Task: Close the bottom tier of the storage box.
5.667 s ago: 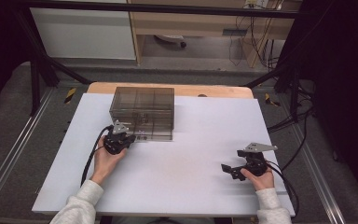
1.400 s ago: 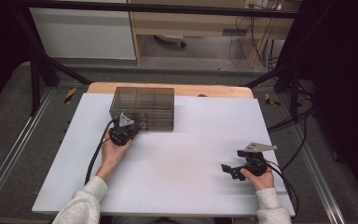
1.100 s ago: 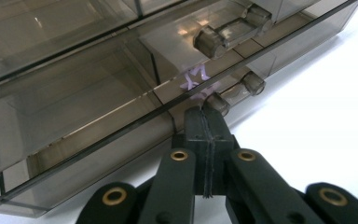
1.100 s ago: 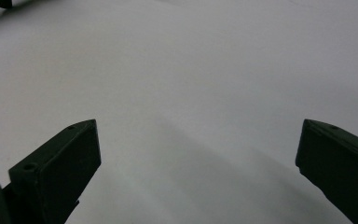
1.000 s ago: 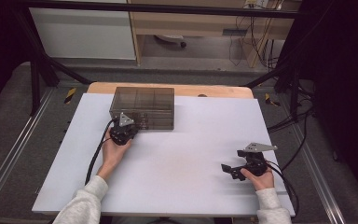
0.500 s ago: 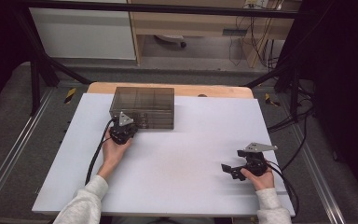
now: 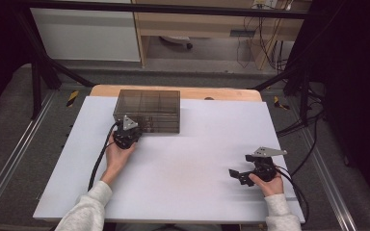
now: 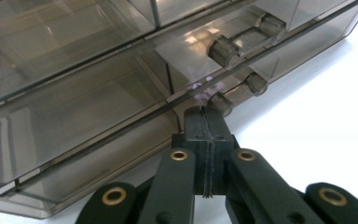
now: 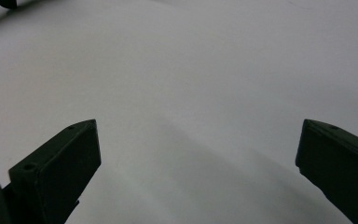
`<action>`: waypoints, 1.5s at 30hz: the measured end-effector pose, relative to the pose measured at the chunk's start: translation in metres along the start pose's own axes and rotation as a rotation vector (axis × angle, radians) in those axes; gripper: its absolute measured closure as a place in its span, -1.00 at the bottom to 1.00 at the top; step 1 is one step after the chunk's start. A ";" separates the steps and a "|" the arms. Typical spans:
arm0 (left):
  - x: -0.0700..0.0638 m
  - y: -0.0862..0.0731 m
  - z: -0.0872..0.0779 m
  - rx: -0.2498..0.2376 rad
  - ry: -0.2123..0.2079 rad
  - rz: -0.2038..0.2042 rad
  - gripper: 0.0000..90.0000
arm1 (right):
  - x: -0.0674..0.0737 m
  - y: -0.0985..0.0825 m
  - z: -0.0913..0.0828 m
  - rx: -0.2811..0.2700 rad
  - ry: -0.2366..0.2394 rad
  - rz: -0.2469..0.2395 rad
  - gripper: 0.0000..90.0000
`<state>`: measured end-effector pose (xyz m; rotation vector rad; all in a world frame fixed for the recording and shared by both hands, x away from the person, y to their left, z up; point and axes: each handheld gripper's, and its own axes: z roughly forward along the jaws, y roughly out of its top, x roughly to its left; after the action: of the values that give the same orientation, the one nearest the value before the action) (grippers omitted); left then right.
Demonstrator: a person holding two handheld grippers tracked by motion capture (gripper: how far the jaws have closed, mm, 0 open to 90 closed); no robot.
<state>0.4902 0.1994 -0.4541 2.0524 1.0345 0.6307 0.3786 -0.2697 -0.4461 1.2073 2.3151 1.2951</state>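
A smoky see-through drawer box (image 7: 149, 108) stands at the back of the white table (image 7: 188, 159), left of centre. My left gripper (image 7: 132, 127) is at its front left corner, with the drawers in. In the left gripper view the jaws of the left gripper (image 8: 205, 112) are pressed flat together, and their tips rest against a small round drawer knob (image 8: 220, 103) on the box front (image 8: 74, 93). My right gripper (image 7: 236, 175) lies low at the table's front right, jaws wide apart and pointing left. Nothing is between the right gripper's (image 9: 198, 140) jaws but bare table.
The wooden back edge of the table (image 7: 221, 93) shows behind the white sheet. Black frame legs (image 7: 38, 72) and cables (image 7: 308, 125) flank the table. A cable (image 7: 99, 163) trails from the left gripper along the person's forearm.
Since the earliest frame the box's lower drawer has gone back in, and my left gripper has moved away with it toward the box. Over the last second nothing moved.
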 end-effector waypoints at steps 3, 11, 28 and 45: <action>-0.002 0.001 -0.004 0.007 -0.024 -0.002 0.98 | 0.000 0.000 0.000 0.002 0.000 -0.002 -0.99; -0.010 0.002 -0.020 0.052 -0.062 0.030 0.69 | 0.000 0.000 0.000 0.000 -0.001 0.001 -0.99; -0.018 -0.017 -0.051 0.059 -0.086 0.014 -0.08 | 0.000 0.000 0.000 -0.001 0.000 0.001 -0.99; -0.019 -0.042 -0.082 0.034 -0.115 -0.006 -0.74 | 0.000 0.000 -0.001 0.000 -0.002 -0.005 -0.99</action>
<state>0.4034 0.2328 -0.4392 2.0885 0.9898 0.4894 0.3782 -0.2700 -0.4458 1.2013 2.3152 1.2922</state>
